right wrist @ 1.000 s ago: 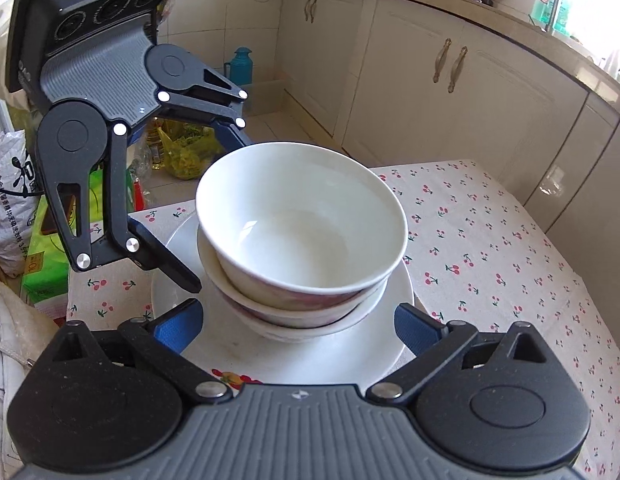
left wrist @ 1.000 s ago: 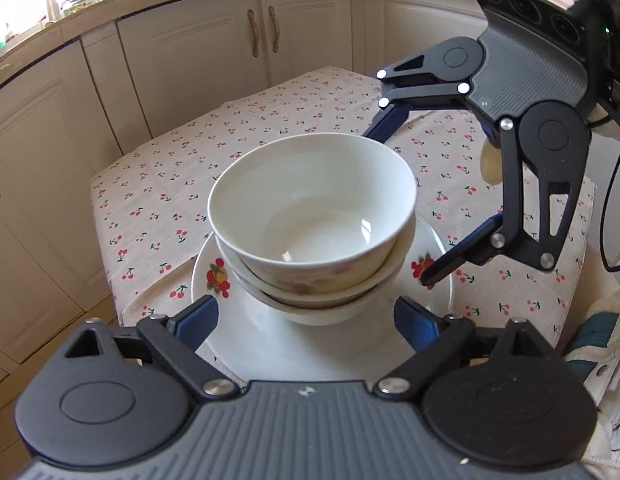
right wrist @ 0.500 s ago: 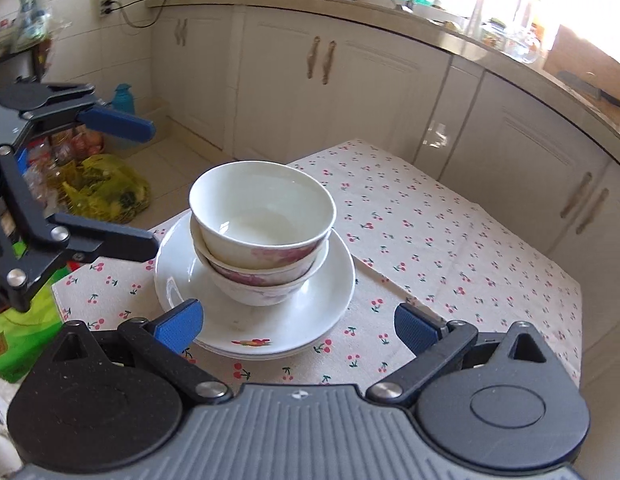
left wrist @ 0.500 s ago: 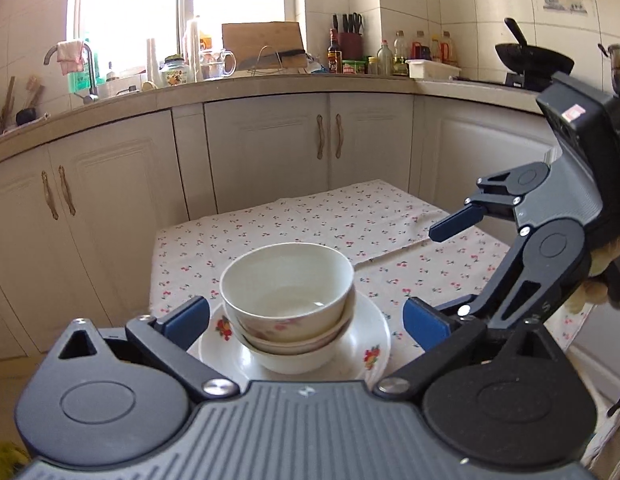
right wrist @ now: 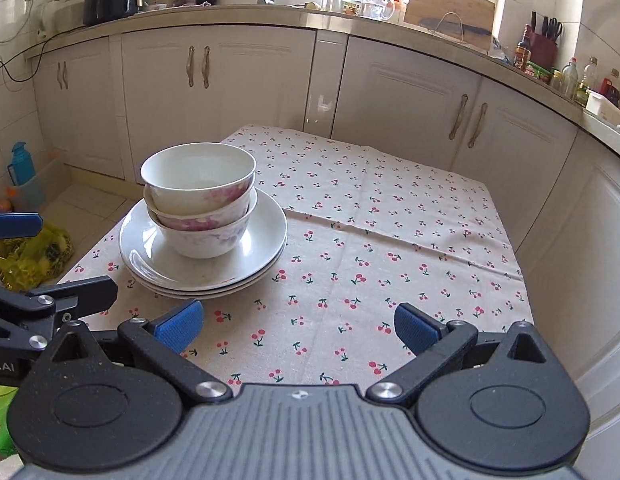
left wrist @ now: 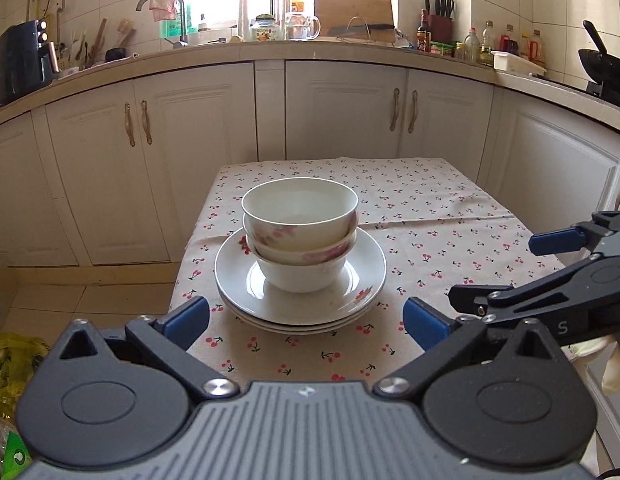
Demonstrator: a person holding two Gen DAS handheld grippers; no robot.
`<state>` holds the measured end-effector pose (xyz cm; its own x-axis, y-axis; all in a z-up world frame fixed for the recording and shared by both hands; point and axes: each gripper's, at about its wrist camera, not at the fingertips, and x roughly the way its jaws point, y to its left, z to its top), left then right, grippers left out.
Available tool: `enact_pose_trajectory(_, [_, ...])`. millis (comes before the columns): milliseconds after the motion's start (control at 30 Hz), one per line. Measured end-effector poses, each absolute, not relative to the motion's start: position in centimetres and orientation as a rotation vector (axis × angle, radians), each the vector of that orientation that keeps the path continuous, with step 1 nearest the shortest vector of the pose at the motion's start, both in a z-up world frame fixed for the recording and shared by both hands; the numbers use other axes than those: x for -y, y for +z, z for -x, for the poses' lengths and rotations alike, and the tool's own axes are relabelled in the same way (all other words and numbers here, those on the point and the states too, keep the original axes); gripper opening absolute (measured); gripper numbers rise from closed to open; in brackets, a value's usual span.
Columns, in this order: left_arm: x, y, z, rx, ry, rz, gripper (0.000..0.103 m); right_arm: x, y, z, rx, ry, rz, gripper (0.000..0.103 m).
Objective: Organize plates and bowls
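Three white bowls with pink flower prints (left wrist: 300,224) (right wrist: 198,184) sit nested on a stack of white plates (left wrist: 361,280) (right wrist: 266,236) near the front left of the cherry-print table (left wrist: 429,208) (right wrist: 389,208). My left gripper (left wrist: 306,318) is open and empty, held back just short of the plates. My right gripper (right wrist: 297,325) is open and empty over the cloth, to the right of the stack; it also shows in the left wrist view (left wrist: 509,268) at the right edge. The left gripper shows at the left edge of the right wrist view (right wrist: 46,268).
White kitchen cabinets (left wrist: 349,108) and a cluttered counter (left wrist: 310,46) ring the table on three sides. A yellow bag (right wrist: 30,252) and a blue bottle (right wrist: 20,164) stand on the floor to the left. A crease runs across the cloth (right wrist: 389,236).
Both grippers have pulled back and away from the bowl stack, staying open. The stack of bowls and plates stays on the table and looks farther away now.
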<state>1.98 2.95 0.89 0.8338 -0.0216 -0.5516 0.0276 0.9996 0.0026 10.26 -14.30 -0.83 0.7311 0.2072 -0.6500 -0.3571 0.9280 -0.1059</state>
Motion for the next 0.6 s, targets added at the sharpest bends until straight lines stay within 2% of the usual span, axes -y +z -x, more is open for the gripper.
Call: enact_pose_trajectory(600, [-3.2, 1.2, -0.6, -0.595, 0.001, 0.040, 0.102, 14.4, 0.1, -8.7, -0.643, 0.285, 0.197, 0.103])
